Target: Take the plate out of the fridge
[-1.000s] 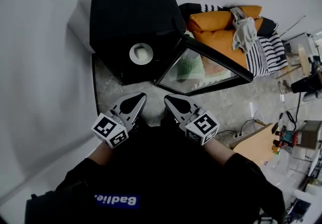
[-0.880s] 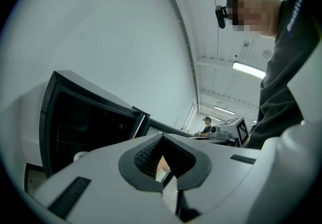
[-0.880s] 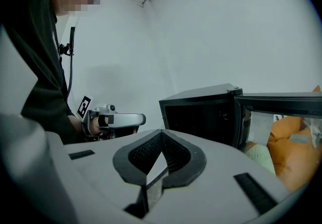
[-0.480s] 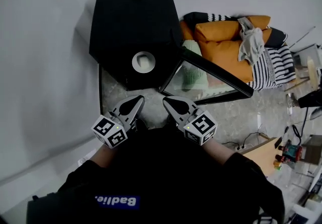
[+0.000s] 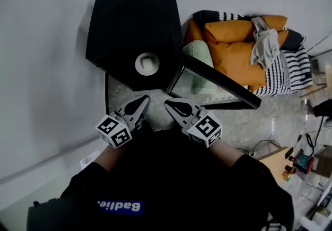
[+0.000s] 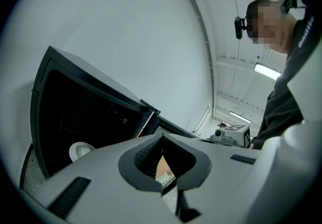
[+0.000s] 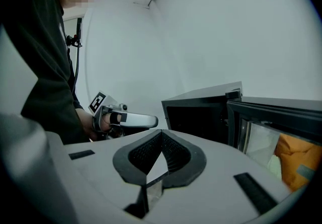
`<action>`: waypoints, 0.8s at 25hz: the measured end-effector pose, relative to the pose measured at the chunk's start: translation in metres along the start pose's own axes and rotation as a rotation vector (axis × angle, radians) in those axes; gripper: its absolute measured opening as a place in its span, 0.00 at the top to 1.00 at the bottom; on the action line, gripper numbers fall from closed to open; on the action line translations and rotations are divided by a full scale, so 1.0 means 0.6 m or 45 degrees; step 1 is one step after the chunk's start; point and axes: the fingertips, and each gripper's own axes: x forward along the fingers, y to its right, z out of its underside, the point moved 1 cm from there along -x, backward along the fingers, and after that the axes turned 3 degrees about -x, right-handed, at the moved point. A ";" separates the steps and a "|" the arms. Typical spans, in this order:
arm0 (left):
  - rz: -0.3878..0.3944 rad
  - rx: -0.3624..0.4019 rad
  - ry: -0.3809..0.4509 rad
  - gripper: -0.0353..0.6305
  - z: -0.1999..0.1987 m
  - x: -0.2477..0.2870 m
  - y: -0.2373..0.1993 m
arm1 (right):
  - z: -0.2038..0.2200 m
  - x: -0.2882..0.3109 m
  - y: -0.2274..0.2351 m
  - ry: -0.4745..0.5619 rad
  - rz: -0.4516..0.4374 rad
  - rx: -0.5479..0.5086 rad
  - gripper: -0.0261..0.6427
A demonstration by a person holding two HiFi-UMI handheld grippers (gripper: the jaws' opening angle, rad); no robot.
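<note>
A small black fridge [image 5: 132, 22] stands on the floor against the wall, its glass door [image 5: 218, 82] swung open to the right. A white plate [image 5: 147, 63] lies inside near the front; in the left gripper view the plate [image 6: 80, 150] shows at the lower left of the dark fridge [image 6: 90, 117] interior. My left gripper [image 5: 139, 101] and right gripper [image 5: 171, 104] are held side by side close to my body, short of the fridge opening. Both are shut with nothing between the jaws: left gripper [image 6: 162, 135], right gripper [image 7: 161, 130]. The open door [image 7: 271, 117] is on the right of the right gripper view.
An orange sofa [image 5: 233, 51] with a striped blanket [image 5: 288, 71], a green cushion [image 5: 199, 53] and a grey cloth [image 5: 264, 43] sits behind the open door. A white wall [image 5: 41, 69] runs along the left. Cables and a power strip [image 5: 259, 147] lie on the floor at right.
The head view has shifted, so the fridge and sofa sit slightly differently in frame. Both grippers stay shut, nearly in the same place in front of my body.
</note>
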 end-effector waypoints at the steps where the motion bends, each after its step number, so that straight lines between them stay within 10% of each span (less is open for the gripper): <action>1: -0.010 -0.014 -0.005 0.96 0.002 0.004 -0.004 | 0.000 -0.001 0.003 -0.001 -0.008 -0.001 0.95; 20: -0.118 -0.198 0.016 0.94 0.036 0.068 -0.110 | 0.023 -0.007 0.047 -0.045 -0.086 0.037 0.95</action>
